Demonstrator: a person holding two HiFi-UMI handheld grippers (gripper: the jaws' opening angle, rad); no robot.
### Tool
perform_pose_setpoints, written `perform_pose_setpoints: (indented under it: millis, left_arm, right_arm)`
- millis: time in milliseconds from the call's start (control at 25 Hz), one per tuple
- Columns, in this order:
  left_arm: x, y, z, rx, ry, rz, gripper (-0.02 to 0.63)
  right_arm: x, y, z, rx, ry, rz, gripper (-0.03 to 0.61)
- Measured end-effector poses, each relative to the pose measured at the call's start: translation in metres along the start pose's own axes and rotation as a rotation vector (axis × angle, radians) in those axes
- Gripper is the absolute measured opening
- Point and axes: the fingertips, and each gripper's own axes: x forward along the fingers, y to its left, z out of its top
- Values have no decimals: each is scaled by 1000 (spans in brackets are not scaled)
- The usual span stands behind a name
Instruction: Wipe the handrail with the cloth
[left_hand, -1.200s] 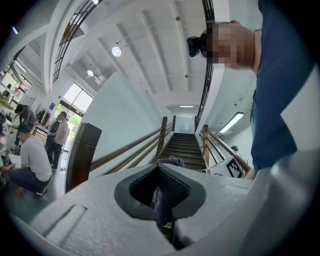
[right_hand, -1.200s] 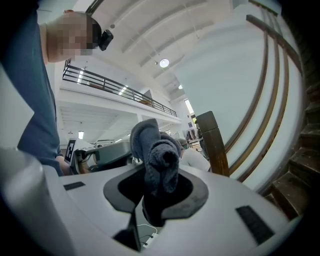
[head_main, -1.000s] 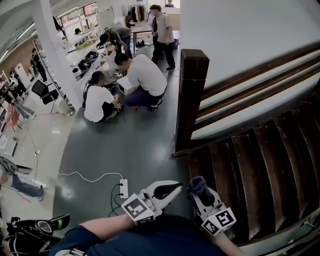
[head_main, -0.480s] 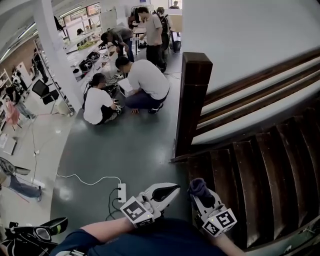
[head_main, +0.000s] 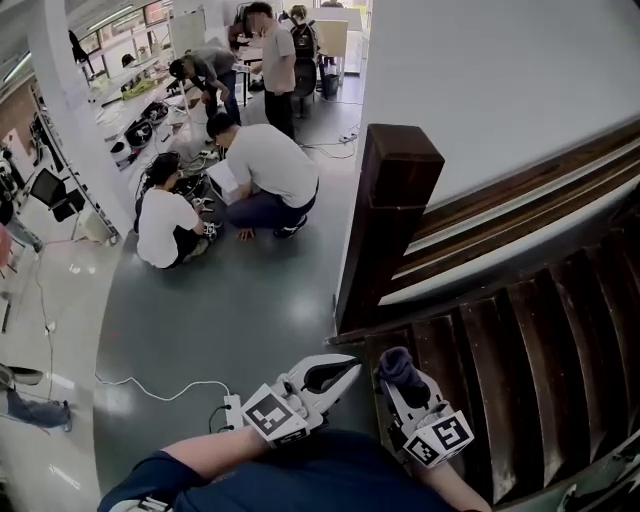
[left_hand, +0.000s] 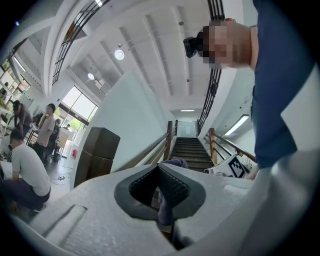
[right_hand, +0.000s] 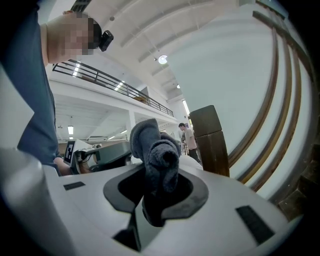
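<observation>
A dark grey cloth (head_main: 397, 364) bunches up out of my right gripper (head_main: 399, 380), which is shut on it and held low over the bottom stair treads. In the right gripper view the cloth (right_hand: 154, 150) fills the jaws. My left gripper (head_main: 350, 367) is just to its left, shut with nothing in it; its pads (left_hand: 172, 186) meet at the tip. The dark wooden handrail (head_main: 540, 180) runs up to the right from a square newel post (head_main: 395, 200). Both grippers are well short of the post and rail.
Dark wooden stairs (head_main: 520, 370) climb to the right beside a white wall (head_main: 500, 70). On the grey floor to the left, several people (head_main: 255, 165) crouch or stand. A white power strip with its cable (head_main: 231, 406) lies near my left gripper.
The view has shifted forward, so the newel post and stairs look closer and the people have slid up and left. Both grippers keep their pose, with the cloth still in the right one.
</observation>
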Motion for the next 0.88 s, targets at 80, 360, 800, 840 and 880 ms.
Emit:
perform_pose_setpoints:
  millis: [80, 360, 800, 840, 880]
  left_arm:
    - [11, 25, 8, 13, 10, -35, 4]
    - [43, 96, 6, -38, 20, -24, 3]
    - [109, 136, 7, -11, 22, 52, 4]
    - [114, 139, 6, -8, 23, 60, 3]
    - [120, 143, 5, -7, 25, 69, 3]
  right_arm:
    - [26, -14, 9, -2, -12, -23, 95]
    - [81, -56, 24, 9, -15, -53, 95]
    - [119, -132, 62, -44, -37, 38, 96]
    - [123, -140, 65, -47, -38, 40, 95]
    - [126, -149, 68, -49, -40, 41, 95]
